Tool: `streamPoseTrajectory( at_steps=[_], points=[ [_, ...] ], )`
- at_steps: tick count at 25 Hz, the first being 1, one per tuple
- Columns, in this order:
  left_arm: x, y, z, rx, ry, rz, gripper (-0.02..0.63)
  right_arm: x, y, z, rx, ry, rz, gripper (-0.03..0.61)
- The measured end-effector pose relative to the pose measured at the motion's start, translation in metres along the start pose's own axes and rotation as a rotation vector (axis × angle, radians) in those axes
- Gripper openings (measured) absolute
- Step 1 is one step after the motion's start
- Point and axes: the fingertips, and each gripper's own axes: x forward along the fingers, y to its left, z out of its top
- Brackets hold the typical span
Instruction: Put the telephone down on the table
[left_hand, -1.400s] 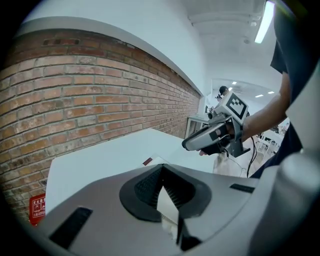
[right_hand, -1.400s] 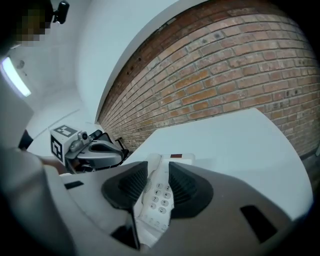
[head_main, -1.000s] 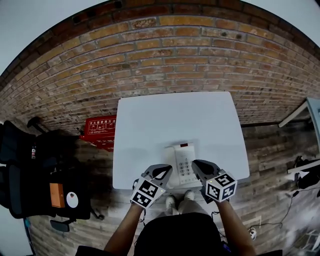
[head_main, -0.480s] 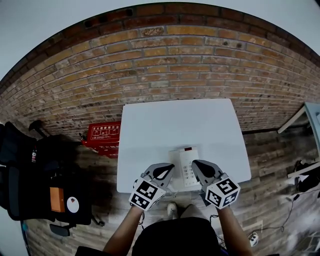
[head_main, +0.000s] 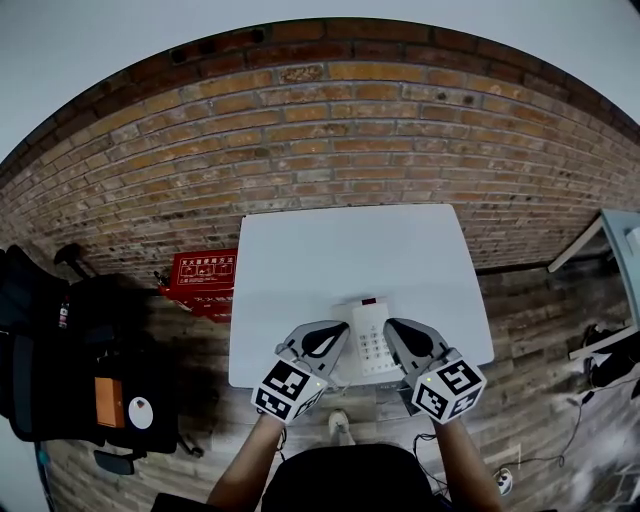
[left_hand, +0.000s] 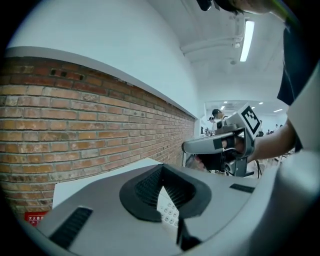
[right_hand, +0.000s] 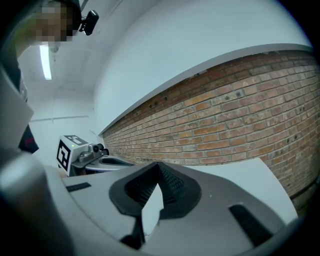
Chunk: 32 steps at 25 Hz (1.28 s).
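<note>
OK, the white push-button desk telephone (head_main: 368, 335) is flat on the white rectangular table (head_main: 340, 250), keypad up, close to the near edge. By my read the set-down is done.

My left gripper (head_main: 335, 335) is just to its left and my right gripper (head_main: 398, 333) just to its right, both angled in toward it. Both are clenched with nothing between the pads. In the left gripper view only a sliver of keypad (left_hand: 167, 210) shows through the notch, below the jaws and not in them. In the right gripper view the notch shows bare tabletop (right_hand: 152, 210).

From the head view the left gripper overlaps the telephone's left side. I can't tell if it's touching or just above it, and I can't make out the handset under there.

Risks from here:
- The telephone is near the table's front edge and my grippers bracket it. A sideways or backward swipe while pulling away could drag it toward the edge and off onto the wooden floor (head_main: 520, 330).
- If the left gripper is in contact, lifting at an angle could tip the handset out of its cradle.
- No cord is visible, so I can't rule out a snag on either gripper.

The red box (head_main: 205, 272) by the brick wall (head_main: 330, 130) is well apart and not a factor.
</note>
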Motion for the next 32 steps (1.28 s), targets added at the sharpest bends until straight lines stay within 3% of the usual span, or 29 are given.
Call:
streamPoseTrajectory(
  at_steps=[13,32],
  points=[
    [-0.012,-0.048,0.006,0.022,0.010,0.055,0.006,-0.051,0.004,-0.001,-0.030,-0.002,0.014,0.012],
    [-0.039,-0.122,0.012,0.049,-0.019,0.161,0.006,-0.126,0.027,-0.010,-0.004,-0.031,0.100,0.012]
  ],
)
